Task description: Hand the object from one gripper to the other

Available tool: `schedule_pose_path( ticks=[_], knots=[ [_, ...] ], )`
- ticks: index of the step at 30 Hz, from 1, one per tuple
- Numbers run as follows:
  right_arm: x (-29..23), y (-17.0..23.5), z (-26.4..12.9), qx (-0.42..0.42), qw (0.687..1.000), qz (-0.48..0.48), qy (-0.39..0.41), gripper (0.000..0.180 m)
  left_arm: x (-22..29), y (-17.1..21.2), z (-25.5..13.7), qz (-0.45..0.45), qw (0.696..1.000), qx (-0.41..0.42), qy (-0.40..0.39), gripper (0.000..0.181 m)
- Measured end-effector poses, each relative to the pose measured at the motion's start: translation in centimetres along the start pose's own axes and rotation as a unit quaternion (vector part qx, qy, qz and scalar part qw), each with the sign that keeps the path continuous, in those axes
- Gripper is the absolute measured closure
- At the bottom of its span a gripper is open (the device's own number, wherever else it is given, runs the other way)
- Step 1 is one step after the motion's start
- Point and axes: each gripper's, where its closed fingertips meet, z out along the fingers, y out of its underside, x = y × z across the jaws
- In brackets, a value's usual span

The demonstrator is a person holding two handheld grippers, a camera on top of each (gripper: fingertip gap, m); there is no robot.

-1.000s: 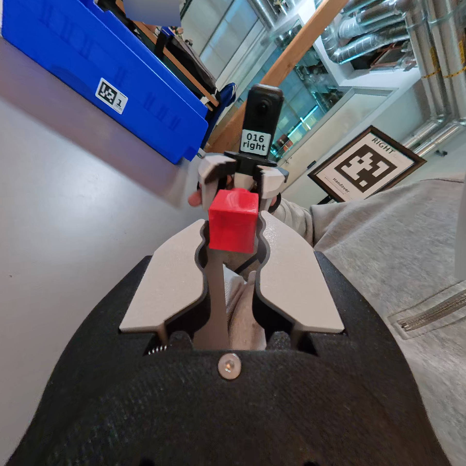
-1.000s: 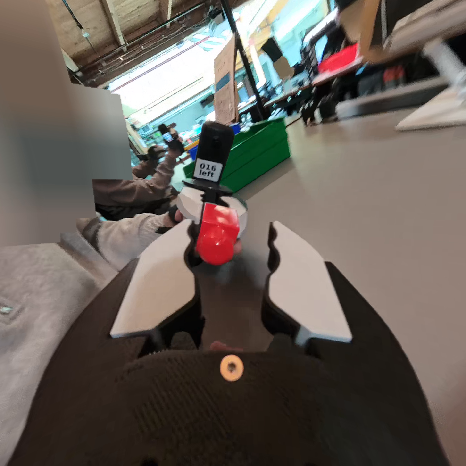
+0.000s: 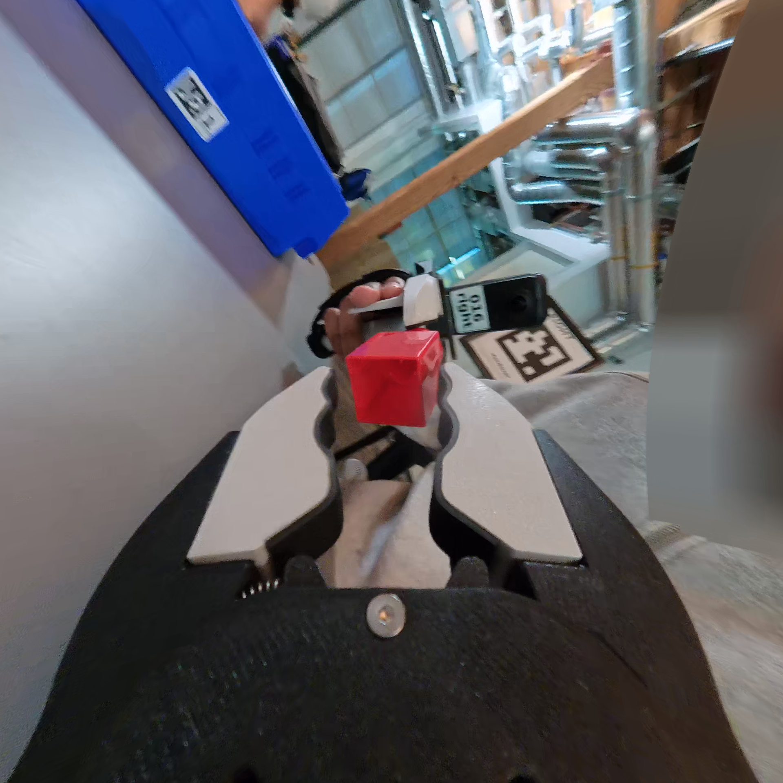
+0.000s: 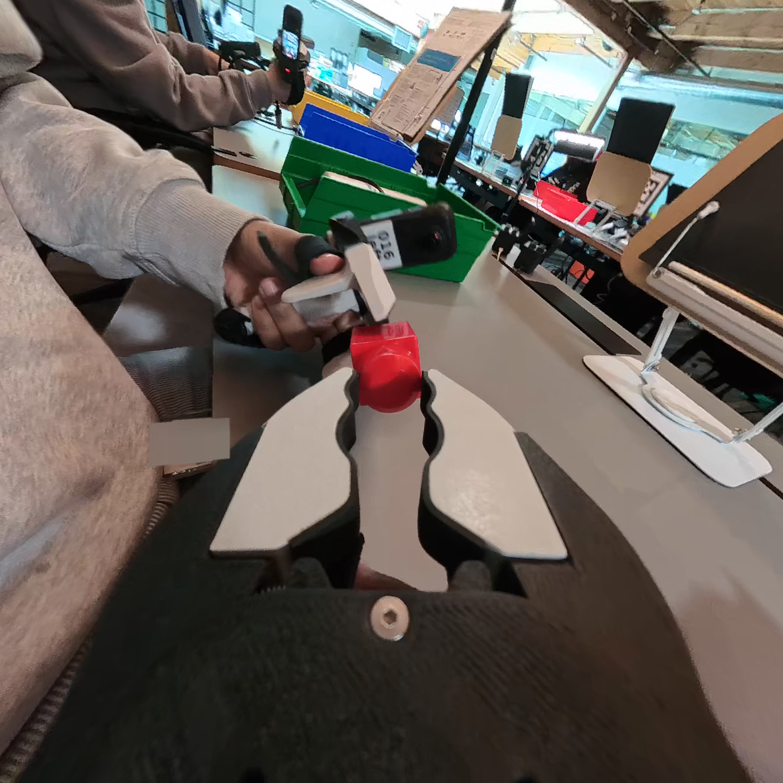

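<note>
Right wrist view shows your right gripper point(image 4: 387, 381) clamped on the rounded end of the red block point(image 4: 387, 373), both fingers pressing its sides. The block hangs above the grey table point(image 4: 529, 360), between the two tools.

In the left wrist view, your left gripper point(image 3: 387, 373) stands slackened around the block's square end: a gap shows on one side, while the other finger point(image 3: 487, 466) sits touching or just beside it.

Judgement: the receiving grasp is made and the release looks begun; only the left tool's withdrawal is left.

A green bin point(image 4: 381, 199), a blue bin point(image 3: 254, 127) and a white stand point(image 4: 678, 436) lie well apart. Nothing blocks the retreat.
</note>
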Motion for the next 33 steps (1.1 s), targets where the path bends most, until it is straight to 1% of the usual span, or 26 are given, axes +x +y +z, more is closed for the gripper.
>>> schedule_pose_path(
  ticks=[1,3,6,9,11,12,13,16,20,22,26,31,32,33],
  knots=[
    [0.3,0.2,0.0,-0.008,1.0,0.007,0.005,0.151,-0.4,-0.2,-0.2,0.021,0.999,0.006,-0.023,0.127],
    [0.9,1.1,0.1,-0.036,0.999,0.021,0.014,0.151,-0.7,-0.8,-0.7,0.075,0.995,0.013,-0.061,0.121],
    [0.5,2.3,0.5,-0.077,0.996,0.047,-0.004,0.151,-0.8,-1.3,-1.3,0.177,0.977,0.01,-0.12,0.12],
    [-0.4,2.8,0.8,-0.105,0.992,0.065,-0.03,0.151,-1.0,-0.7,-1.7,0.299,0.938,-0.038,-0.172,0.118],
    [-1.3,3.1,0.8,-0.125,0.987,0.081,-0.057,0.151,-1.2,0.7,-1.9,0.374,0.904,-0.096,-0.184,0.113],
    [-1.8,3.3,0.8,-0.135,0.983,0.097,-0.075,0.151,-1.5,1.5,-2.1,0.391,0.893,-0.127,-0.183,0.116],
    [-2.3,3.3,0.8,-0.142,0.979,0.115,-0.092,0.15,-1.6,2.2,-2.2,0.39,0.891,-0.15,-0.179,0.12],
    [-3.3,3.2,0.8,-0.146,0.969,0.152,-0.127,0.151,-1.4,3.5,-2.0,0.379,0.894,-0.179,-0.158,0.125],
    [-3.7,2.9,0.7,-0.143,0.961,0.182,-0.149,0.151,-2.0,5.3,-1.6,0.395,0.872,-0.237,-0.165,0.127],
    [-4.0,2.9,0.7,-0.142,0.958,0.193,-0.158,0.151,-2.4,5.8,-1.5,0.402,0.862,-0.254,-0.174,0.131],
    [-4.0,2.8,0.8,-0.138,0.956,0.202,-0.161,0.151,-2.5,6.6,-1.4,0.404,0.855,-0.277,-0.17,0.144],
    [-3.3,2.3,1.1,-0.102,0.963,0.203,-0.142,0.151,-3.1,6.6,-1.4,0.406,0.848,-0.284,-0.188,0.143],
    [-2.9,2.2,1.1,-0.093,0.967,0.197,-0.13,0.149,-3.1,6.4,-1.4,0.407,0.849,-0.278,-0.193,0.143],
    [-2.3,2.1,1.2,-0.081,0.973,0.187,-0.11,0.142,-3.1,6.0,-1.4,0.406,0.851,-0.268,-0.197,0.144]
  ],
)
